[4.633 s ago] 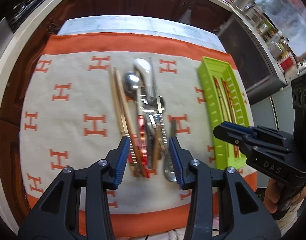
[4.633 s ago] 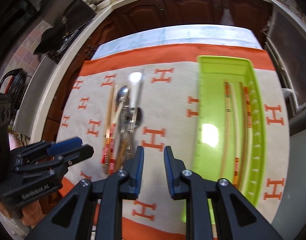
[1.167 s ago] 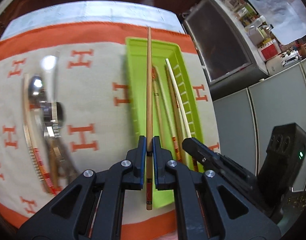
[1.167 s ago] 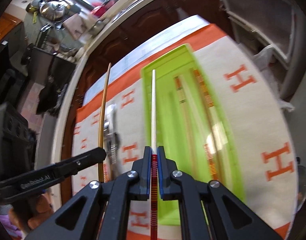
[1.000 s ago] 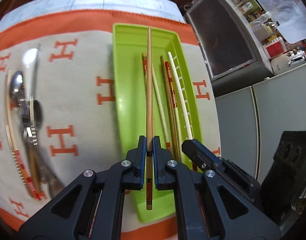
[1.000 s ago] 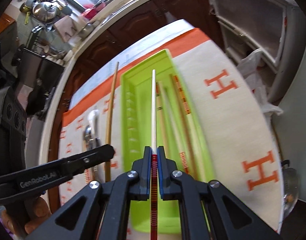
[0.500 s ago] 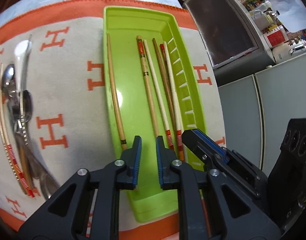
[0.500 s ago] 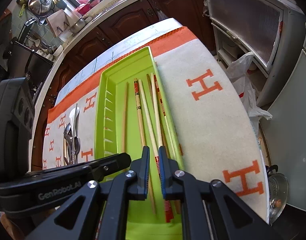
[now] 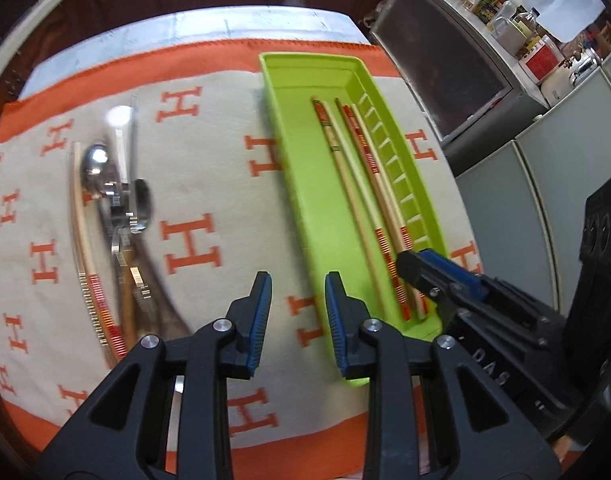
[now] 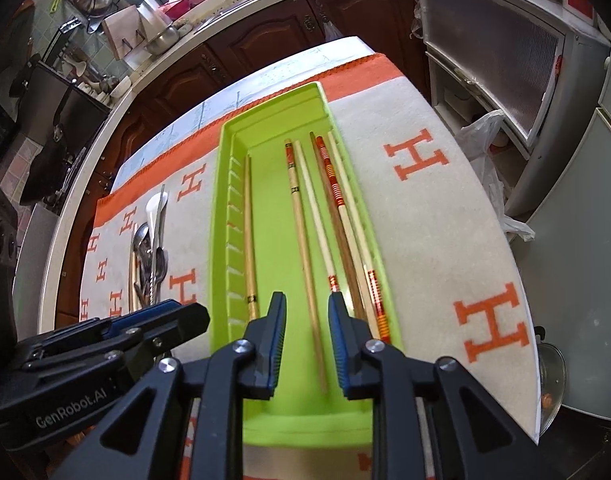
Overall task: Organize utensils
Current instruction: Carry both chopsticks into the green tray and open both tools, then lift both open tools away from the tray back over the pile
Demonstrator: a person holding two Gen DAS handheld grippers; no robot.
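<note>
Cloth (image 10: 433,216) | tray (image 10: 225,216): 1 | chopsticks (image 10: 301,216): 6

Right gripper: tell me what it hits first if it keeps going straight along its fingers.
Probably the chopstick lying in the green tray; it sits between the opening, empty jaws of the right gripper. Depth is unclear.

You have a glossy lime plastic tray (image 10: 225,216) on a matt woven cloth (image 10: 433,216). In the tray lie smooth wooden chopsticks (image 10: 301,216), some with shiny red-banded ends. On your far left, the spoons (image 9: 95,164) are polished, mirror-bright metal. Your gripper pads (image 9: 261,316) are ribbed blue rubber-like material.
</note>
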